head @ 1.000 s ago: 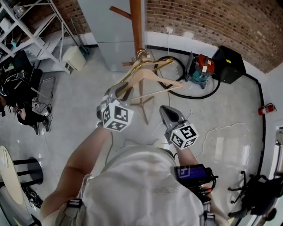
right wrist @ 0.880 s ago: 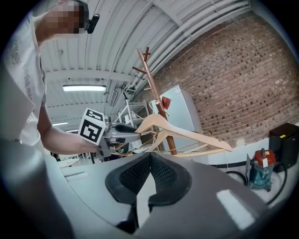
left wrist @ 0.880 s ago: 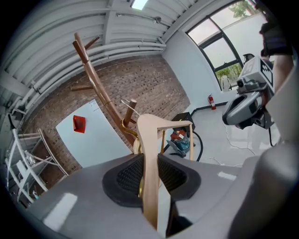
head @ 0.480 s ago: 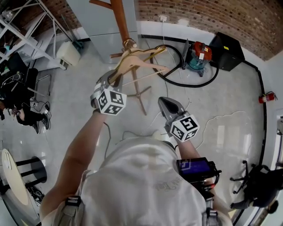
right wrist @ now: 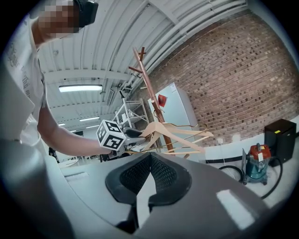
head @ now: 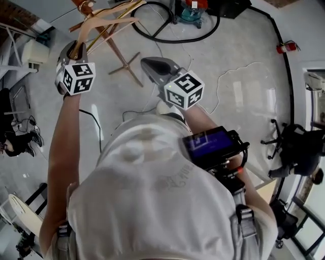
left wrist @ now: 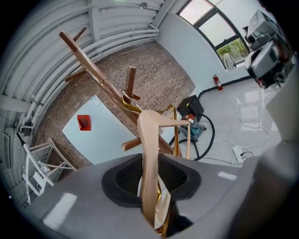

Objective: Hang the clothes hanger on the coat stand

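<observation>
A pale wooden clothes hanger [head: 109, 15] with a gold metal hook, and a gold wire one alongside it, stands between the jaws of my left gripper [head: 77, 51]. In the left gripper view the hanger [left wrist: 148, 140] rises from the pads, which press on it while the jaws are opening slightly. Its hook lies close to the wooden coat stand [left wrist: 93, 70], beside a peg. The stand's pole and feet [head: 119, 56] slant across the floor below. My right gripper [head: 147, 63] hangs to the right, shut and empty. It looks at the hanger [right wrist: 173, 133] and the left gripper [right wrist: 135, 133].
A red and teal vacuum cleaner [head: 193, 10] with a looping black hose [head: 203, 30] stands beyond the stand. A white cable [head: 238, 76] trails on the floor. A fire extinguisher [head: 284, 48] sits at the right wall. White metal shelving [left wrist: 42, 172] stands left. A person [head: 15, 142] sits far left.
My left gripper has carried the hanger up and to the left, closer to the coat stand. The head view has tilted down. The right gripper has kept its place.
</observation>
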The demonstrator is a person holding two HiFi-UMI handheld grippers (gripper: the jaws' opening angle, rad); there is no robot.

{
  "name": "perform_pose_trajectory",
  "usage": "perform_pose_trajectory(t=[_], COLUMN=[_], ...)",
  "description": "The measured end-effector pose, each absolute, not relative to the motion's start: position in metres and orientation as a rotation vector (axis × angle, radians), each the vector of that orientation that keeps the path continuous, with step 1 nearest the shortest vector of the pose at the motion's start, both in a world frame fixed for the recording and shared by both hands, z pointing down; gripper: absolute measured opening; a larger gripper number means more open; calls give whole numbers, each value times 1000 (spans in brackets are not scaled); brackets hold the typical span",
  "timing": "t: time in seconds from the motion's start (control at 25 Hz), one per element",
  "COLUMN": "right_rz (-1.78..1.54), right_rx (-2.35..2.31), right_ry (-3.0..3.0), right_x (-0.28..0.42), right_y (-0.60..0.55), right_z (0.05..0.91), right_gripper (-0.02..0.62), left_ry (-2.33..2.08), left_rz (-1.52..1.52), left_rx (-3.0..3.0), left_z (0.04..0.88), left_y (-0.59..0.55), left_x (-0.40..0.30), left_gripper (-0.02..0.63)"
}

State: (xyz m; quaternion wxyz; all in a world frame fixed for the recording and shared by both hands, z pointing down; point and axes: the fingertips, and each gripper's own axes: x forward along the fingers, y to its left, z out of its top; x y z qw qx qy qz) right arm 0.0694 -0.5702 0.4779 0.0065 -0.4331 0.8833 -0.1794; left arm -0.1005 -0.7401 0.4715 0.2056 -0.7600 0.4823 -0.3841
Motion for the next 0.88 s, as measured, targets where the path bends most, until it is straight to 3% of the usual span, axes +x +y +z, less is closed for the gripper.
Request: perform_pose_trajectory(t=[0.2, 0.44, 0.88], right_rz=[-563, -564, -552], right_rx=[-1404, -1442, -1478], right_ry=[2741, 2731, 2718], right_x=[68, 66, 53], right_y=[-564, -557, -548], right_z=[477, 478, 480], right_gripper=[14, 14, 14], left_ry=[1362, 1402, 1403], left_rz=[-1030, -887, -634], left_rx=[-2175, -2291, -2504], left_z=[466, 451, 439], left_y=[-739, -717, -651], left_x=[-103, -105, -120], left_gripper=[147, 153, 93])
